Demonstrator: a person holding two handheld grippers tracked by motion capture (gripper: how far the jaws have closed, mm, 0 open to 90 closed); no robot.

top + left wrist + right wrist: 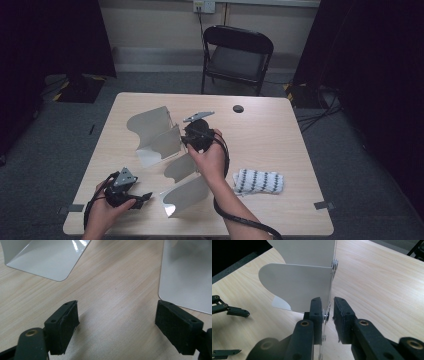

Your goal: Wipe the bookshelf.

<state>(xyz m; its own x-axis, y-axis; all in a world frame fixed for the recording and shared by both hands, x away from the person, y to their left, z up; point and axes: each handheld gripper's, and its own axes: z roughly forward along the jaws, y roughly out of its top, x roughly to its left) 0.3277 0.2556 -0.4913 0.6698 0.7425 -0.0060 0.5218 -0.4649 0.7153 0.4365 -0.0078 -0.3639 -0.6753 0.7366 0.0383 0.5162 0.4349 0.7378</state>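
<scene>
A pair of white metal panels (152,132), joined along a riveted edge, stands upright at the middle of the wooden table (280,135). My right gripper (187,137) is at that riveted edge. In the right gripper view the edge of the panels (297,287) runs between the jaws of the right gripper (327,300): the left pad lies against it, and a narrow gap shows before the right pad. My left gripper (142,200) rests near the front left corner. Its jaws (116,312) stand wide open over bare wood.
Two more curved white panels (187,195) (180,167) lie in front of the standing pair, close to the left gripper. A striped white cloth (257,181) lies at the front right. A black folding chair (237,55) stands beyond the table's far edge.
</scene>
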